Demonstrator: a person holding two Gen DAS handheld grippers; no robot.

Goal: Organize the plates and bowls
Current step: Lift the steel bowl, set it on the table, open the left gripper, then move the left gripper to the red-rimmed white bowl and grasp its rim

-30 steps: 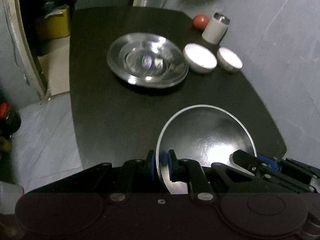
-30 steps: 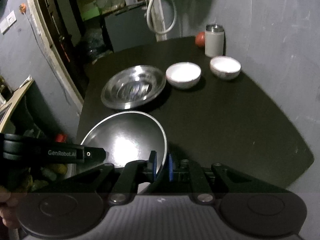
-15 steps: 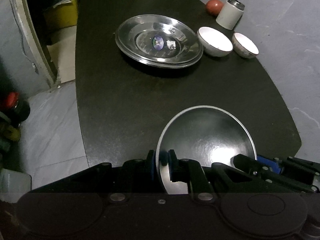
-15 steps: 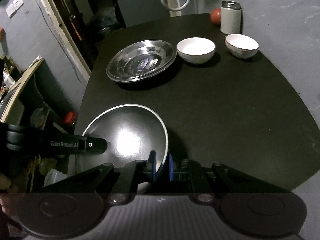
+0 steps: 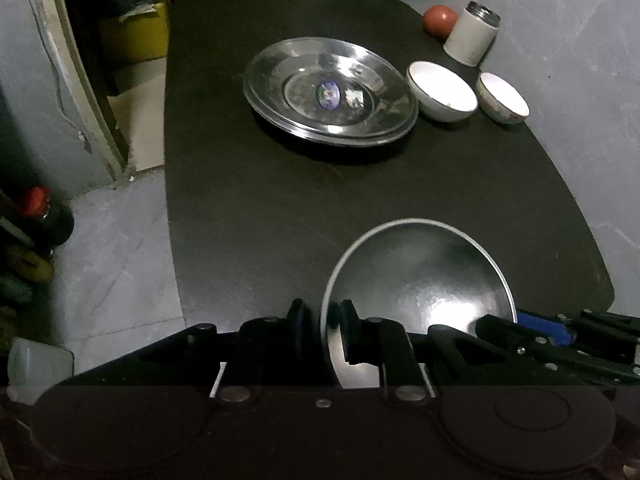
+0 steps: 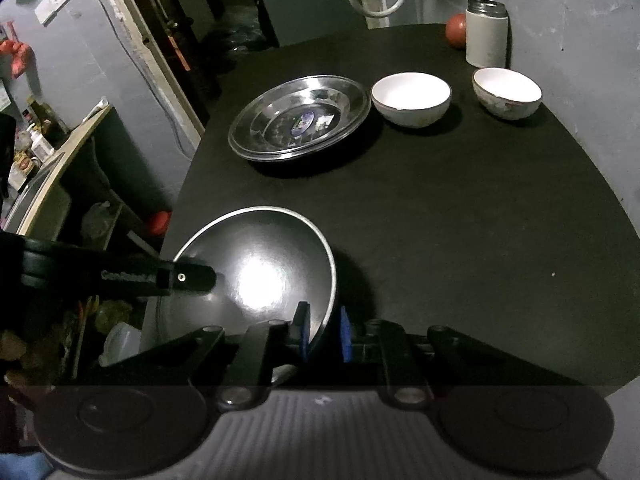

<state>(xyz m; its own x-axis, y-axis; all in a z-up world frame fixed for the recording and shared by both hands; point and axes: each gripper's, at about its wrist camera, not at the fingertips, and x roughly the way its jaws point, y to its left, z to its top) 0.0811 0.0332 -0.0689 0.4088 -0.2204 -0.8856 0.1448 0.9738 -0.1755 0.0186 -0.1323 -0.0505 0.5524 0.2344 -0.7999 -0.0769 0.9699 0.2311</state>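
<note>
Over the near worktop [image 5: 280,208] edge, left gripper [image 5: 322,330] and right gripper [image 6: 323,334] both clench one steel plate [image 5: 416,280], not yet stacked on the far plates [image 6: 298,118]; two white bowls [image 6: 411,98] remain separate.

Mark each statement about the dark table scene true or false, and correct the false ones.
1. Both grippers grip the rim of the same steel plate. True: the left gripper and the right gripper clamp opposite sides.
2. Three white bowls stand on the table. False: there are two, a larger white bowl and a smaller white bowl.
3. The steel plate stack sits left of the bowls. True.
4. The white canister lies on its side. False: it stands upright.
5. A red round object sits beside the canister. True.
</note>
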